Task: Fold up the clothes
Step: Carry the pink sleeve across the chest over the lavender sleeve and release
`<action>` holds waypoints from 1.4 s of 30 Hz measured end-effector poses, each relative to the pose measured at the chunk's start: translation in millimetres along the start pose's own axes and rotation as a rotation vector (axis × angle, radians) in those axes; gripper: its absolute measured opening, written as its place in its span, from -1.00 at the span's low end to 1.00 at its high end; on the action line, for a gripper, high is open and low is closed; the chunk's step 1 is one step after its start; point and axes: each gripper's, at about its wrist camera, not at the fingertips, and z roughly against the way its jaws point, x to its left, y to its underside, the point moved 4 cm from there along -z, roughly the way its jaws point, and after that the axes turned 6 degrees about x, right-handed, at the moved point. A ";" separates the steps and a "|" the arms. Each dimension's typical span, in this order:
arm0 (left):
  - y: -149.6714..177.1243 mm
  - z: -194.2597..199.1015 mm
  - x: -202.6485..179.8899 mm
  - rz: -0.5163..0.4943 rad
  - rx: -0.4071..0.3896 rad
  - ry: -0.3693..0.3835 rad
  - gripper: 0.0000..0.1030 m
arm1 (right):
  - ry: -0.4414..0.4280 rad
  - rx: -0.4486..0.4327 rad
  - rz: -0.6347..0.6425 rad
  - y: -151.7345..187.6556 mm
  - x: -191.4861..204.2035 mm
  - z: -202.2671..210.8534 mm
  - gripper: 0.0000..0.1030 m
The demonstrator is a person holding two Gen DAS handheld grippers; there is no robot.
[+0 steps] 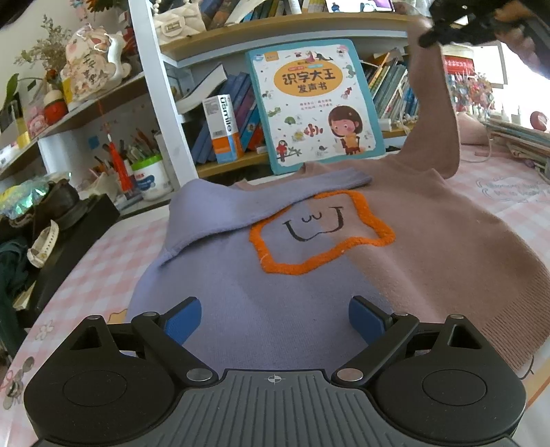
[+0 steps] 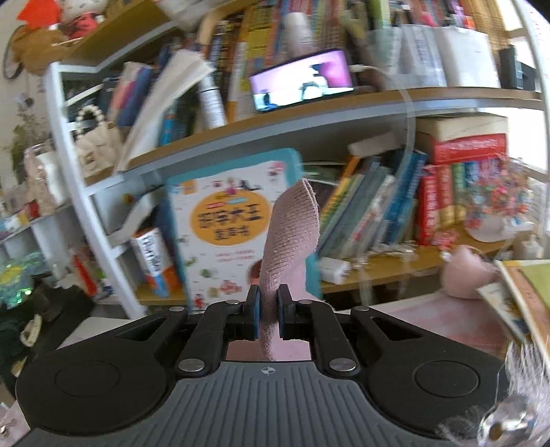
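Observation:
A sweater, half purple and half dusty pink with an orange star outline and a drawn face, lies flat on the pink checked table. Its purple sleeve is folded across the chest. My left gripper is open and empty, hovering over the purple lower half. My right gripper is shut on the pink sleeve, whose cuff sticks up between the pads. In the left wrist view the right gripper holds that pink sleeve lifted high at the upper right.
A bookshelf stands behind the table, with a children's book leaning at the sweater's collar. A black box with clutter lies at the left edge. A pen cup and books stand around.

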 end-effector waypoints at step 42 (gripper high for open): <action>1.0 0.4 -2.5 -0.020 -0.001 -0.035 0.85 | -0.312 0.275 0.143 101.4 167.1 -134.4 -0.31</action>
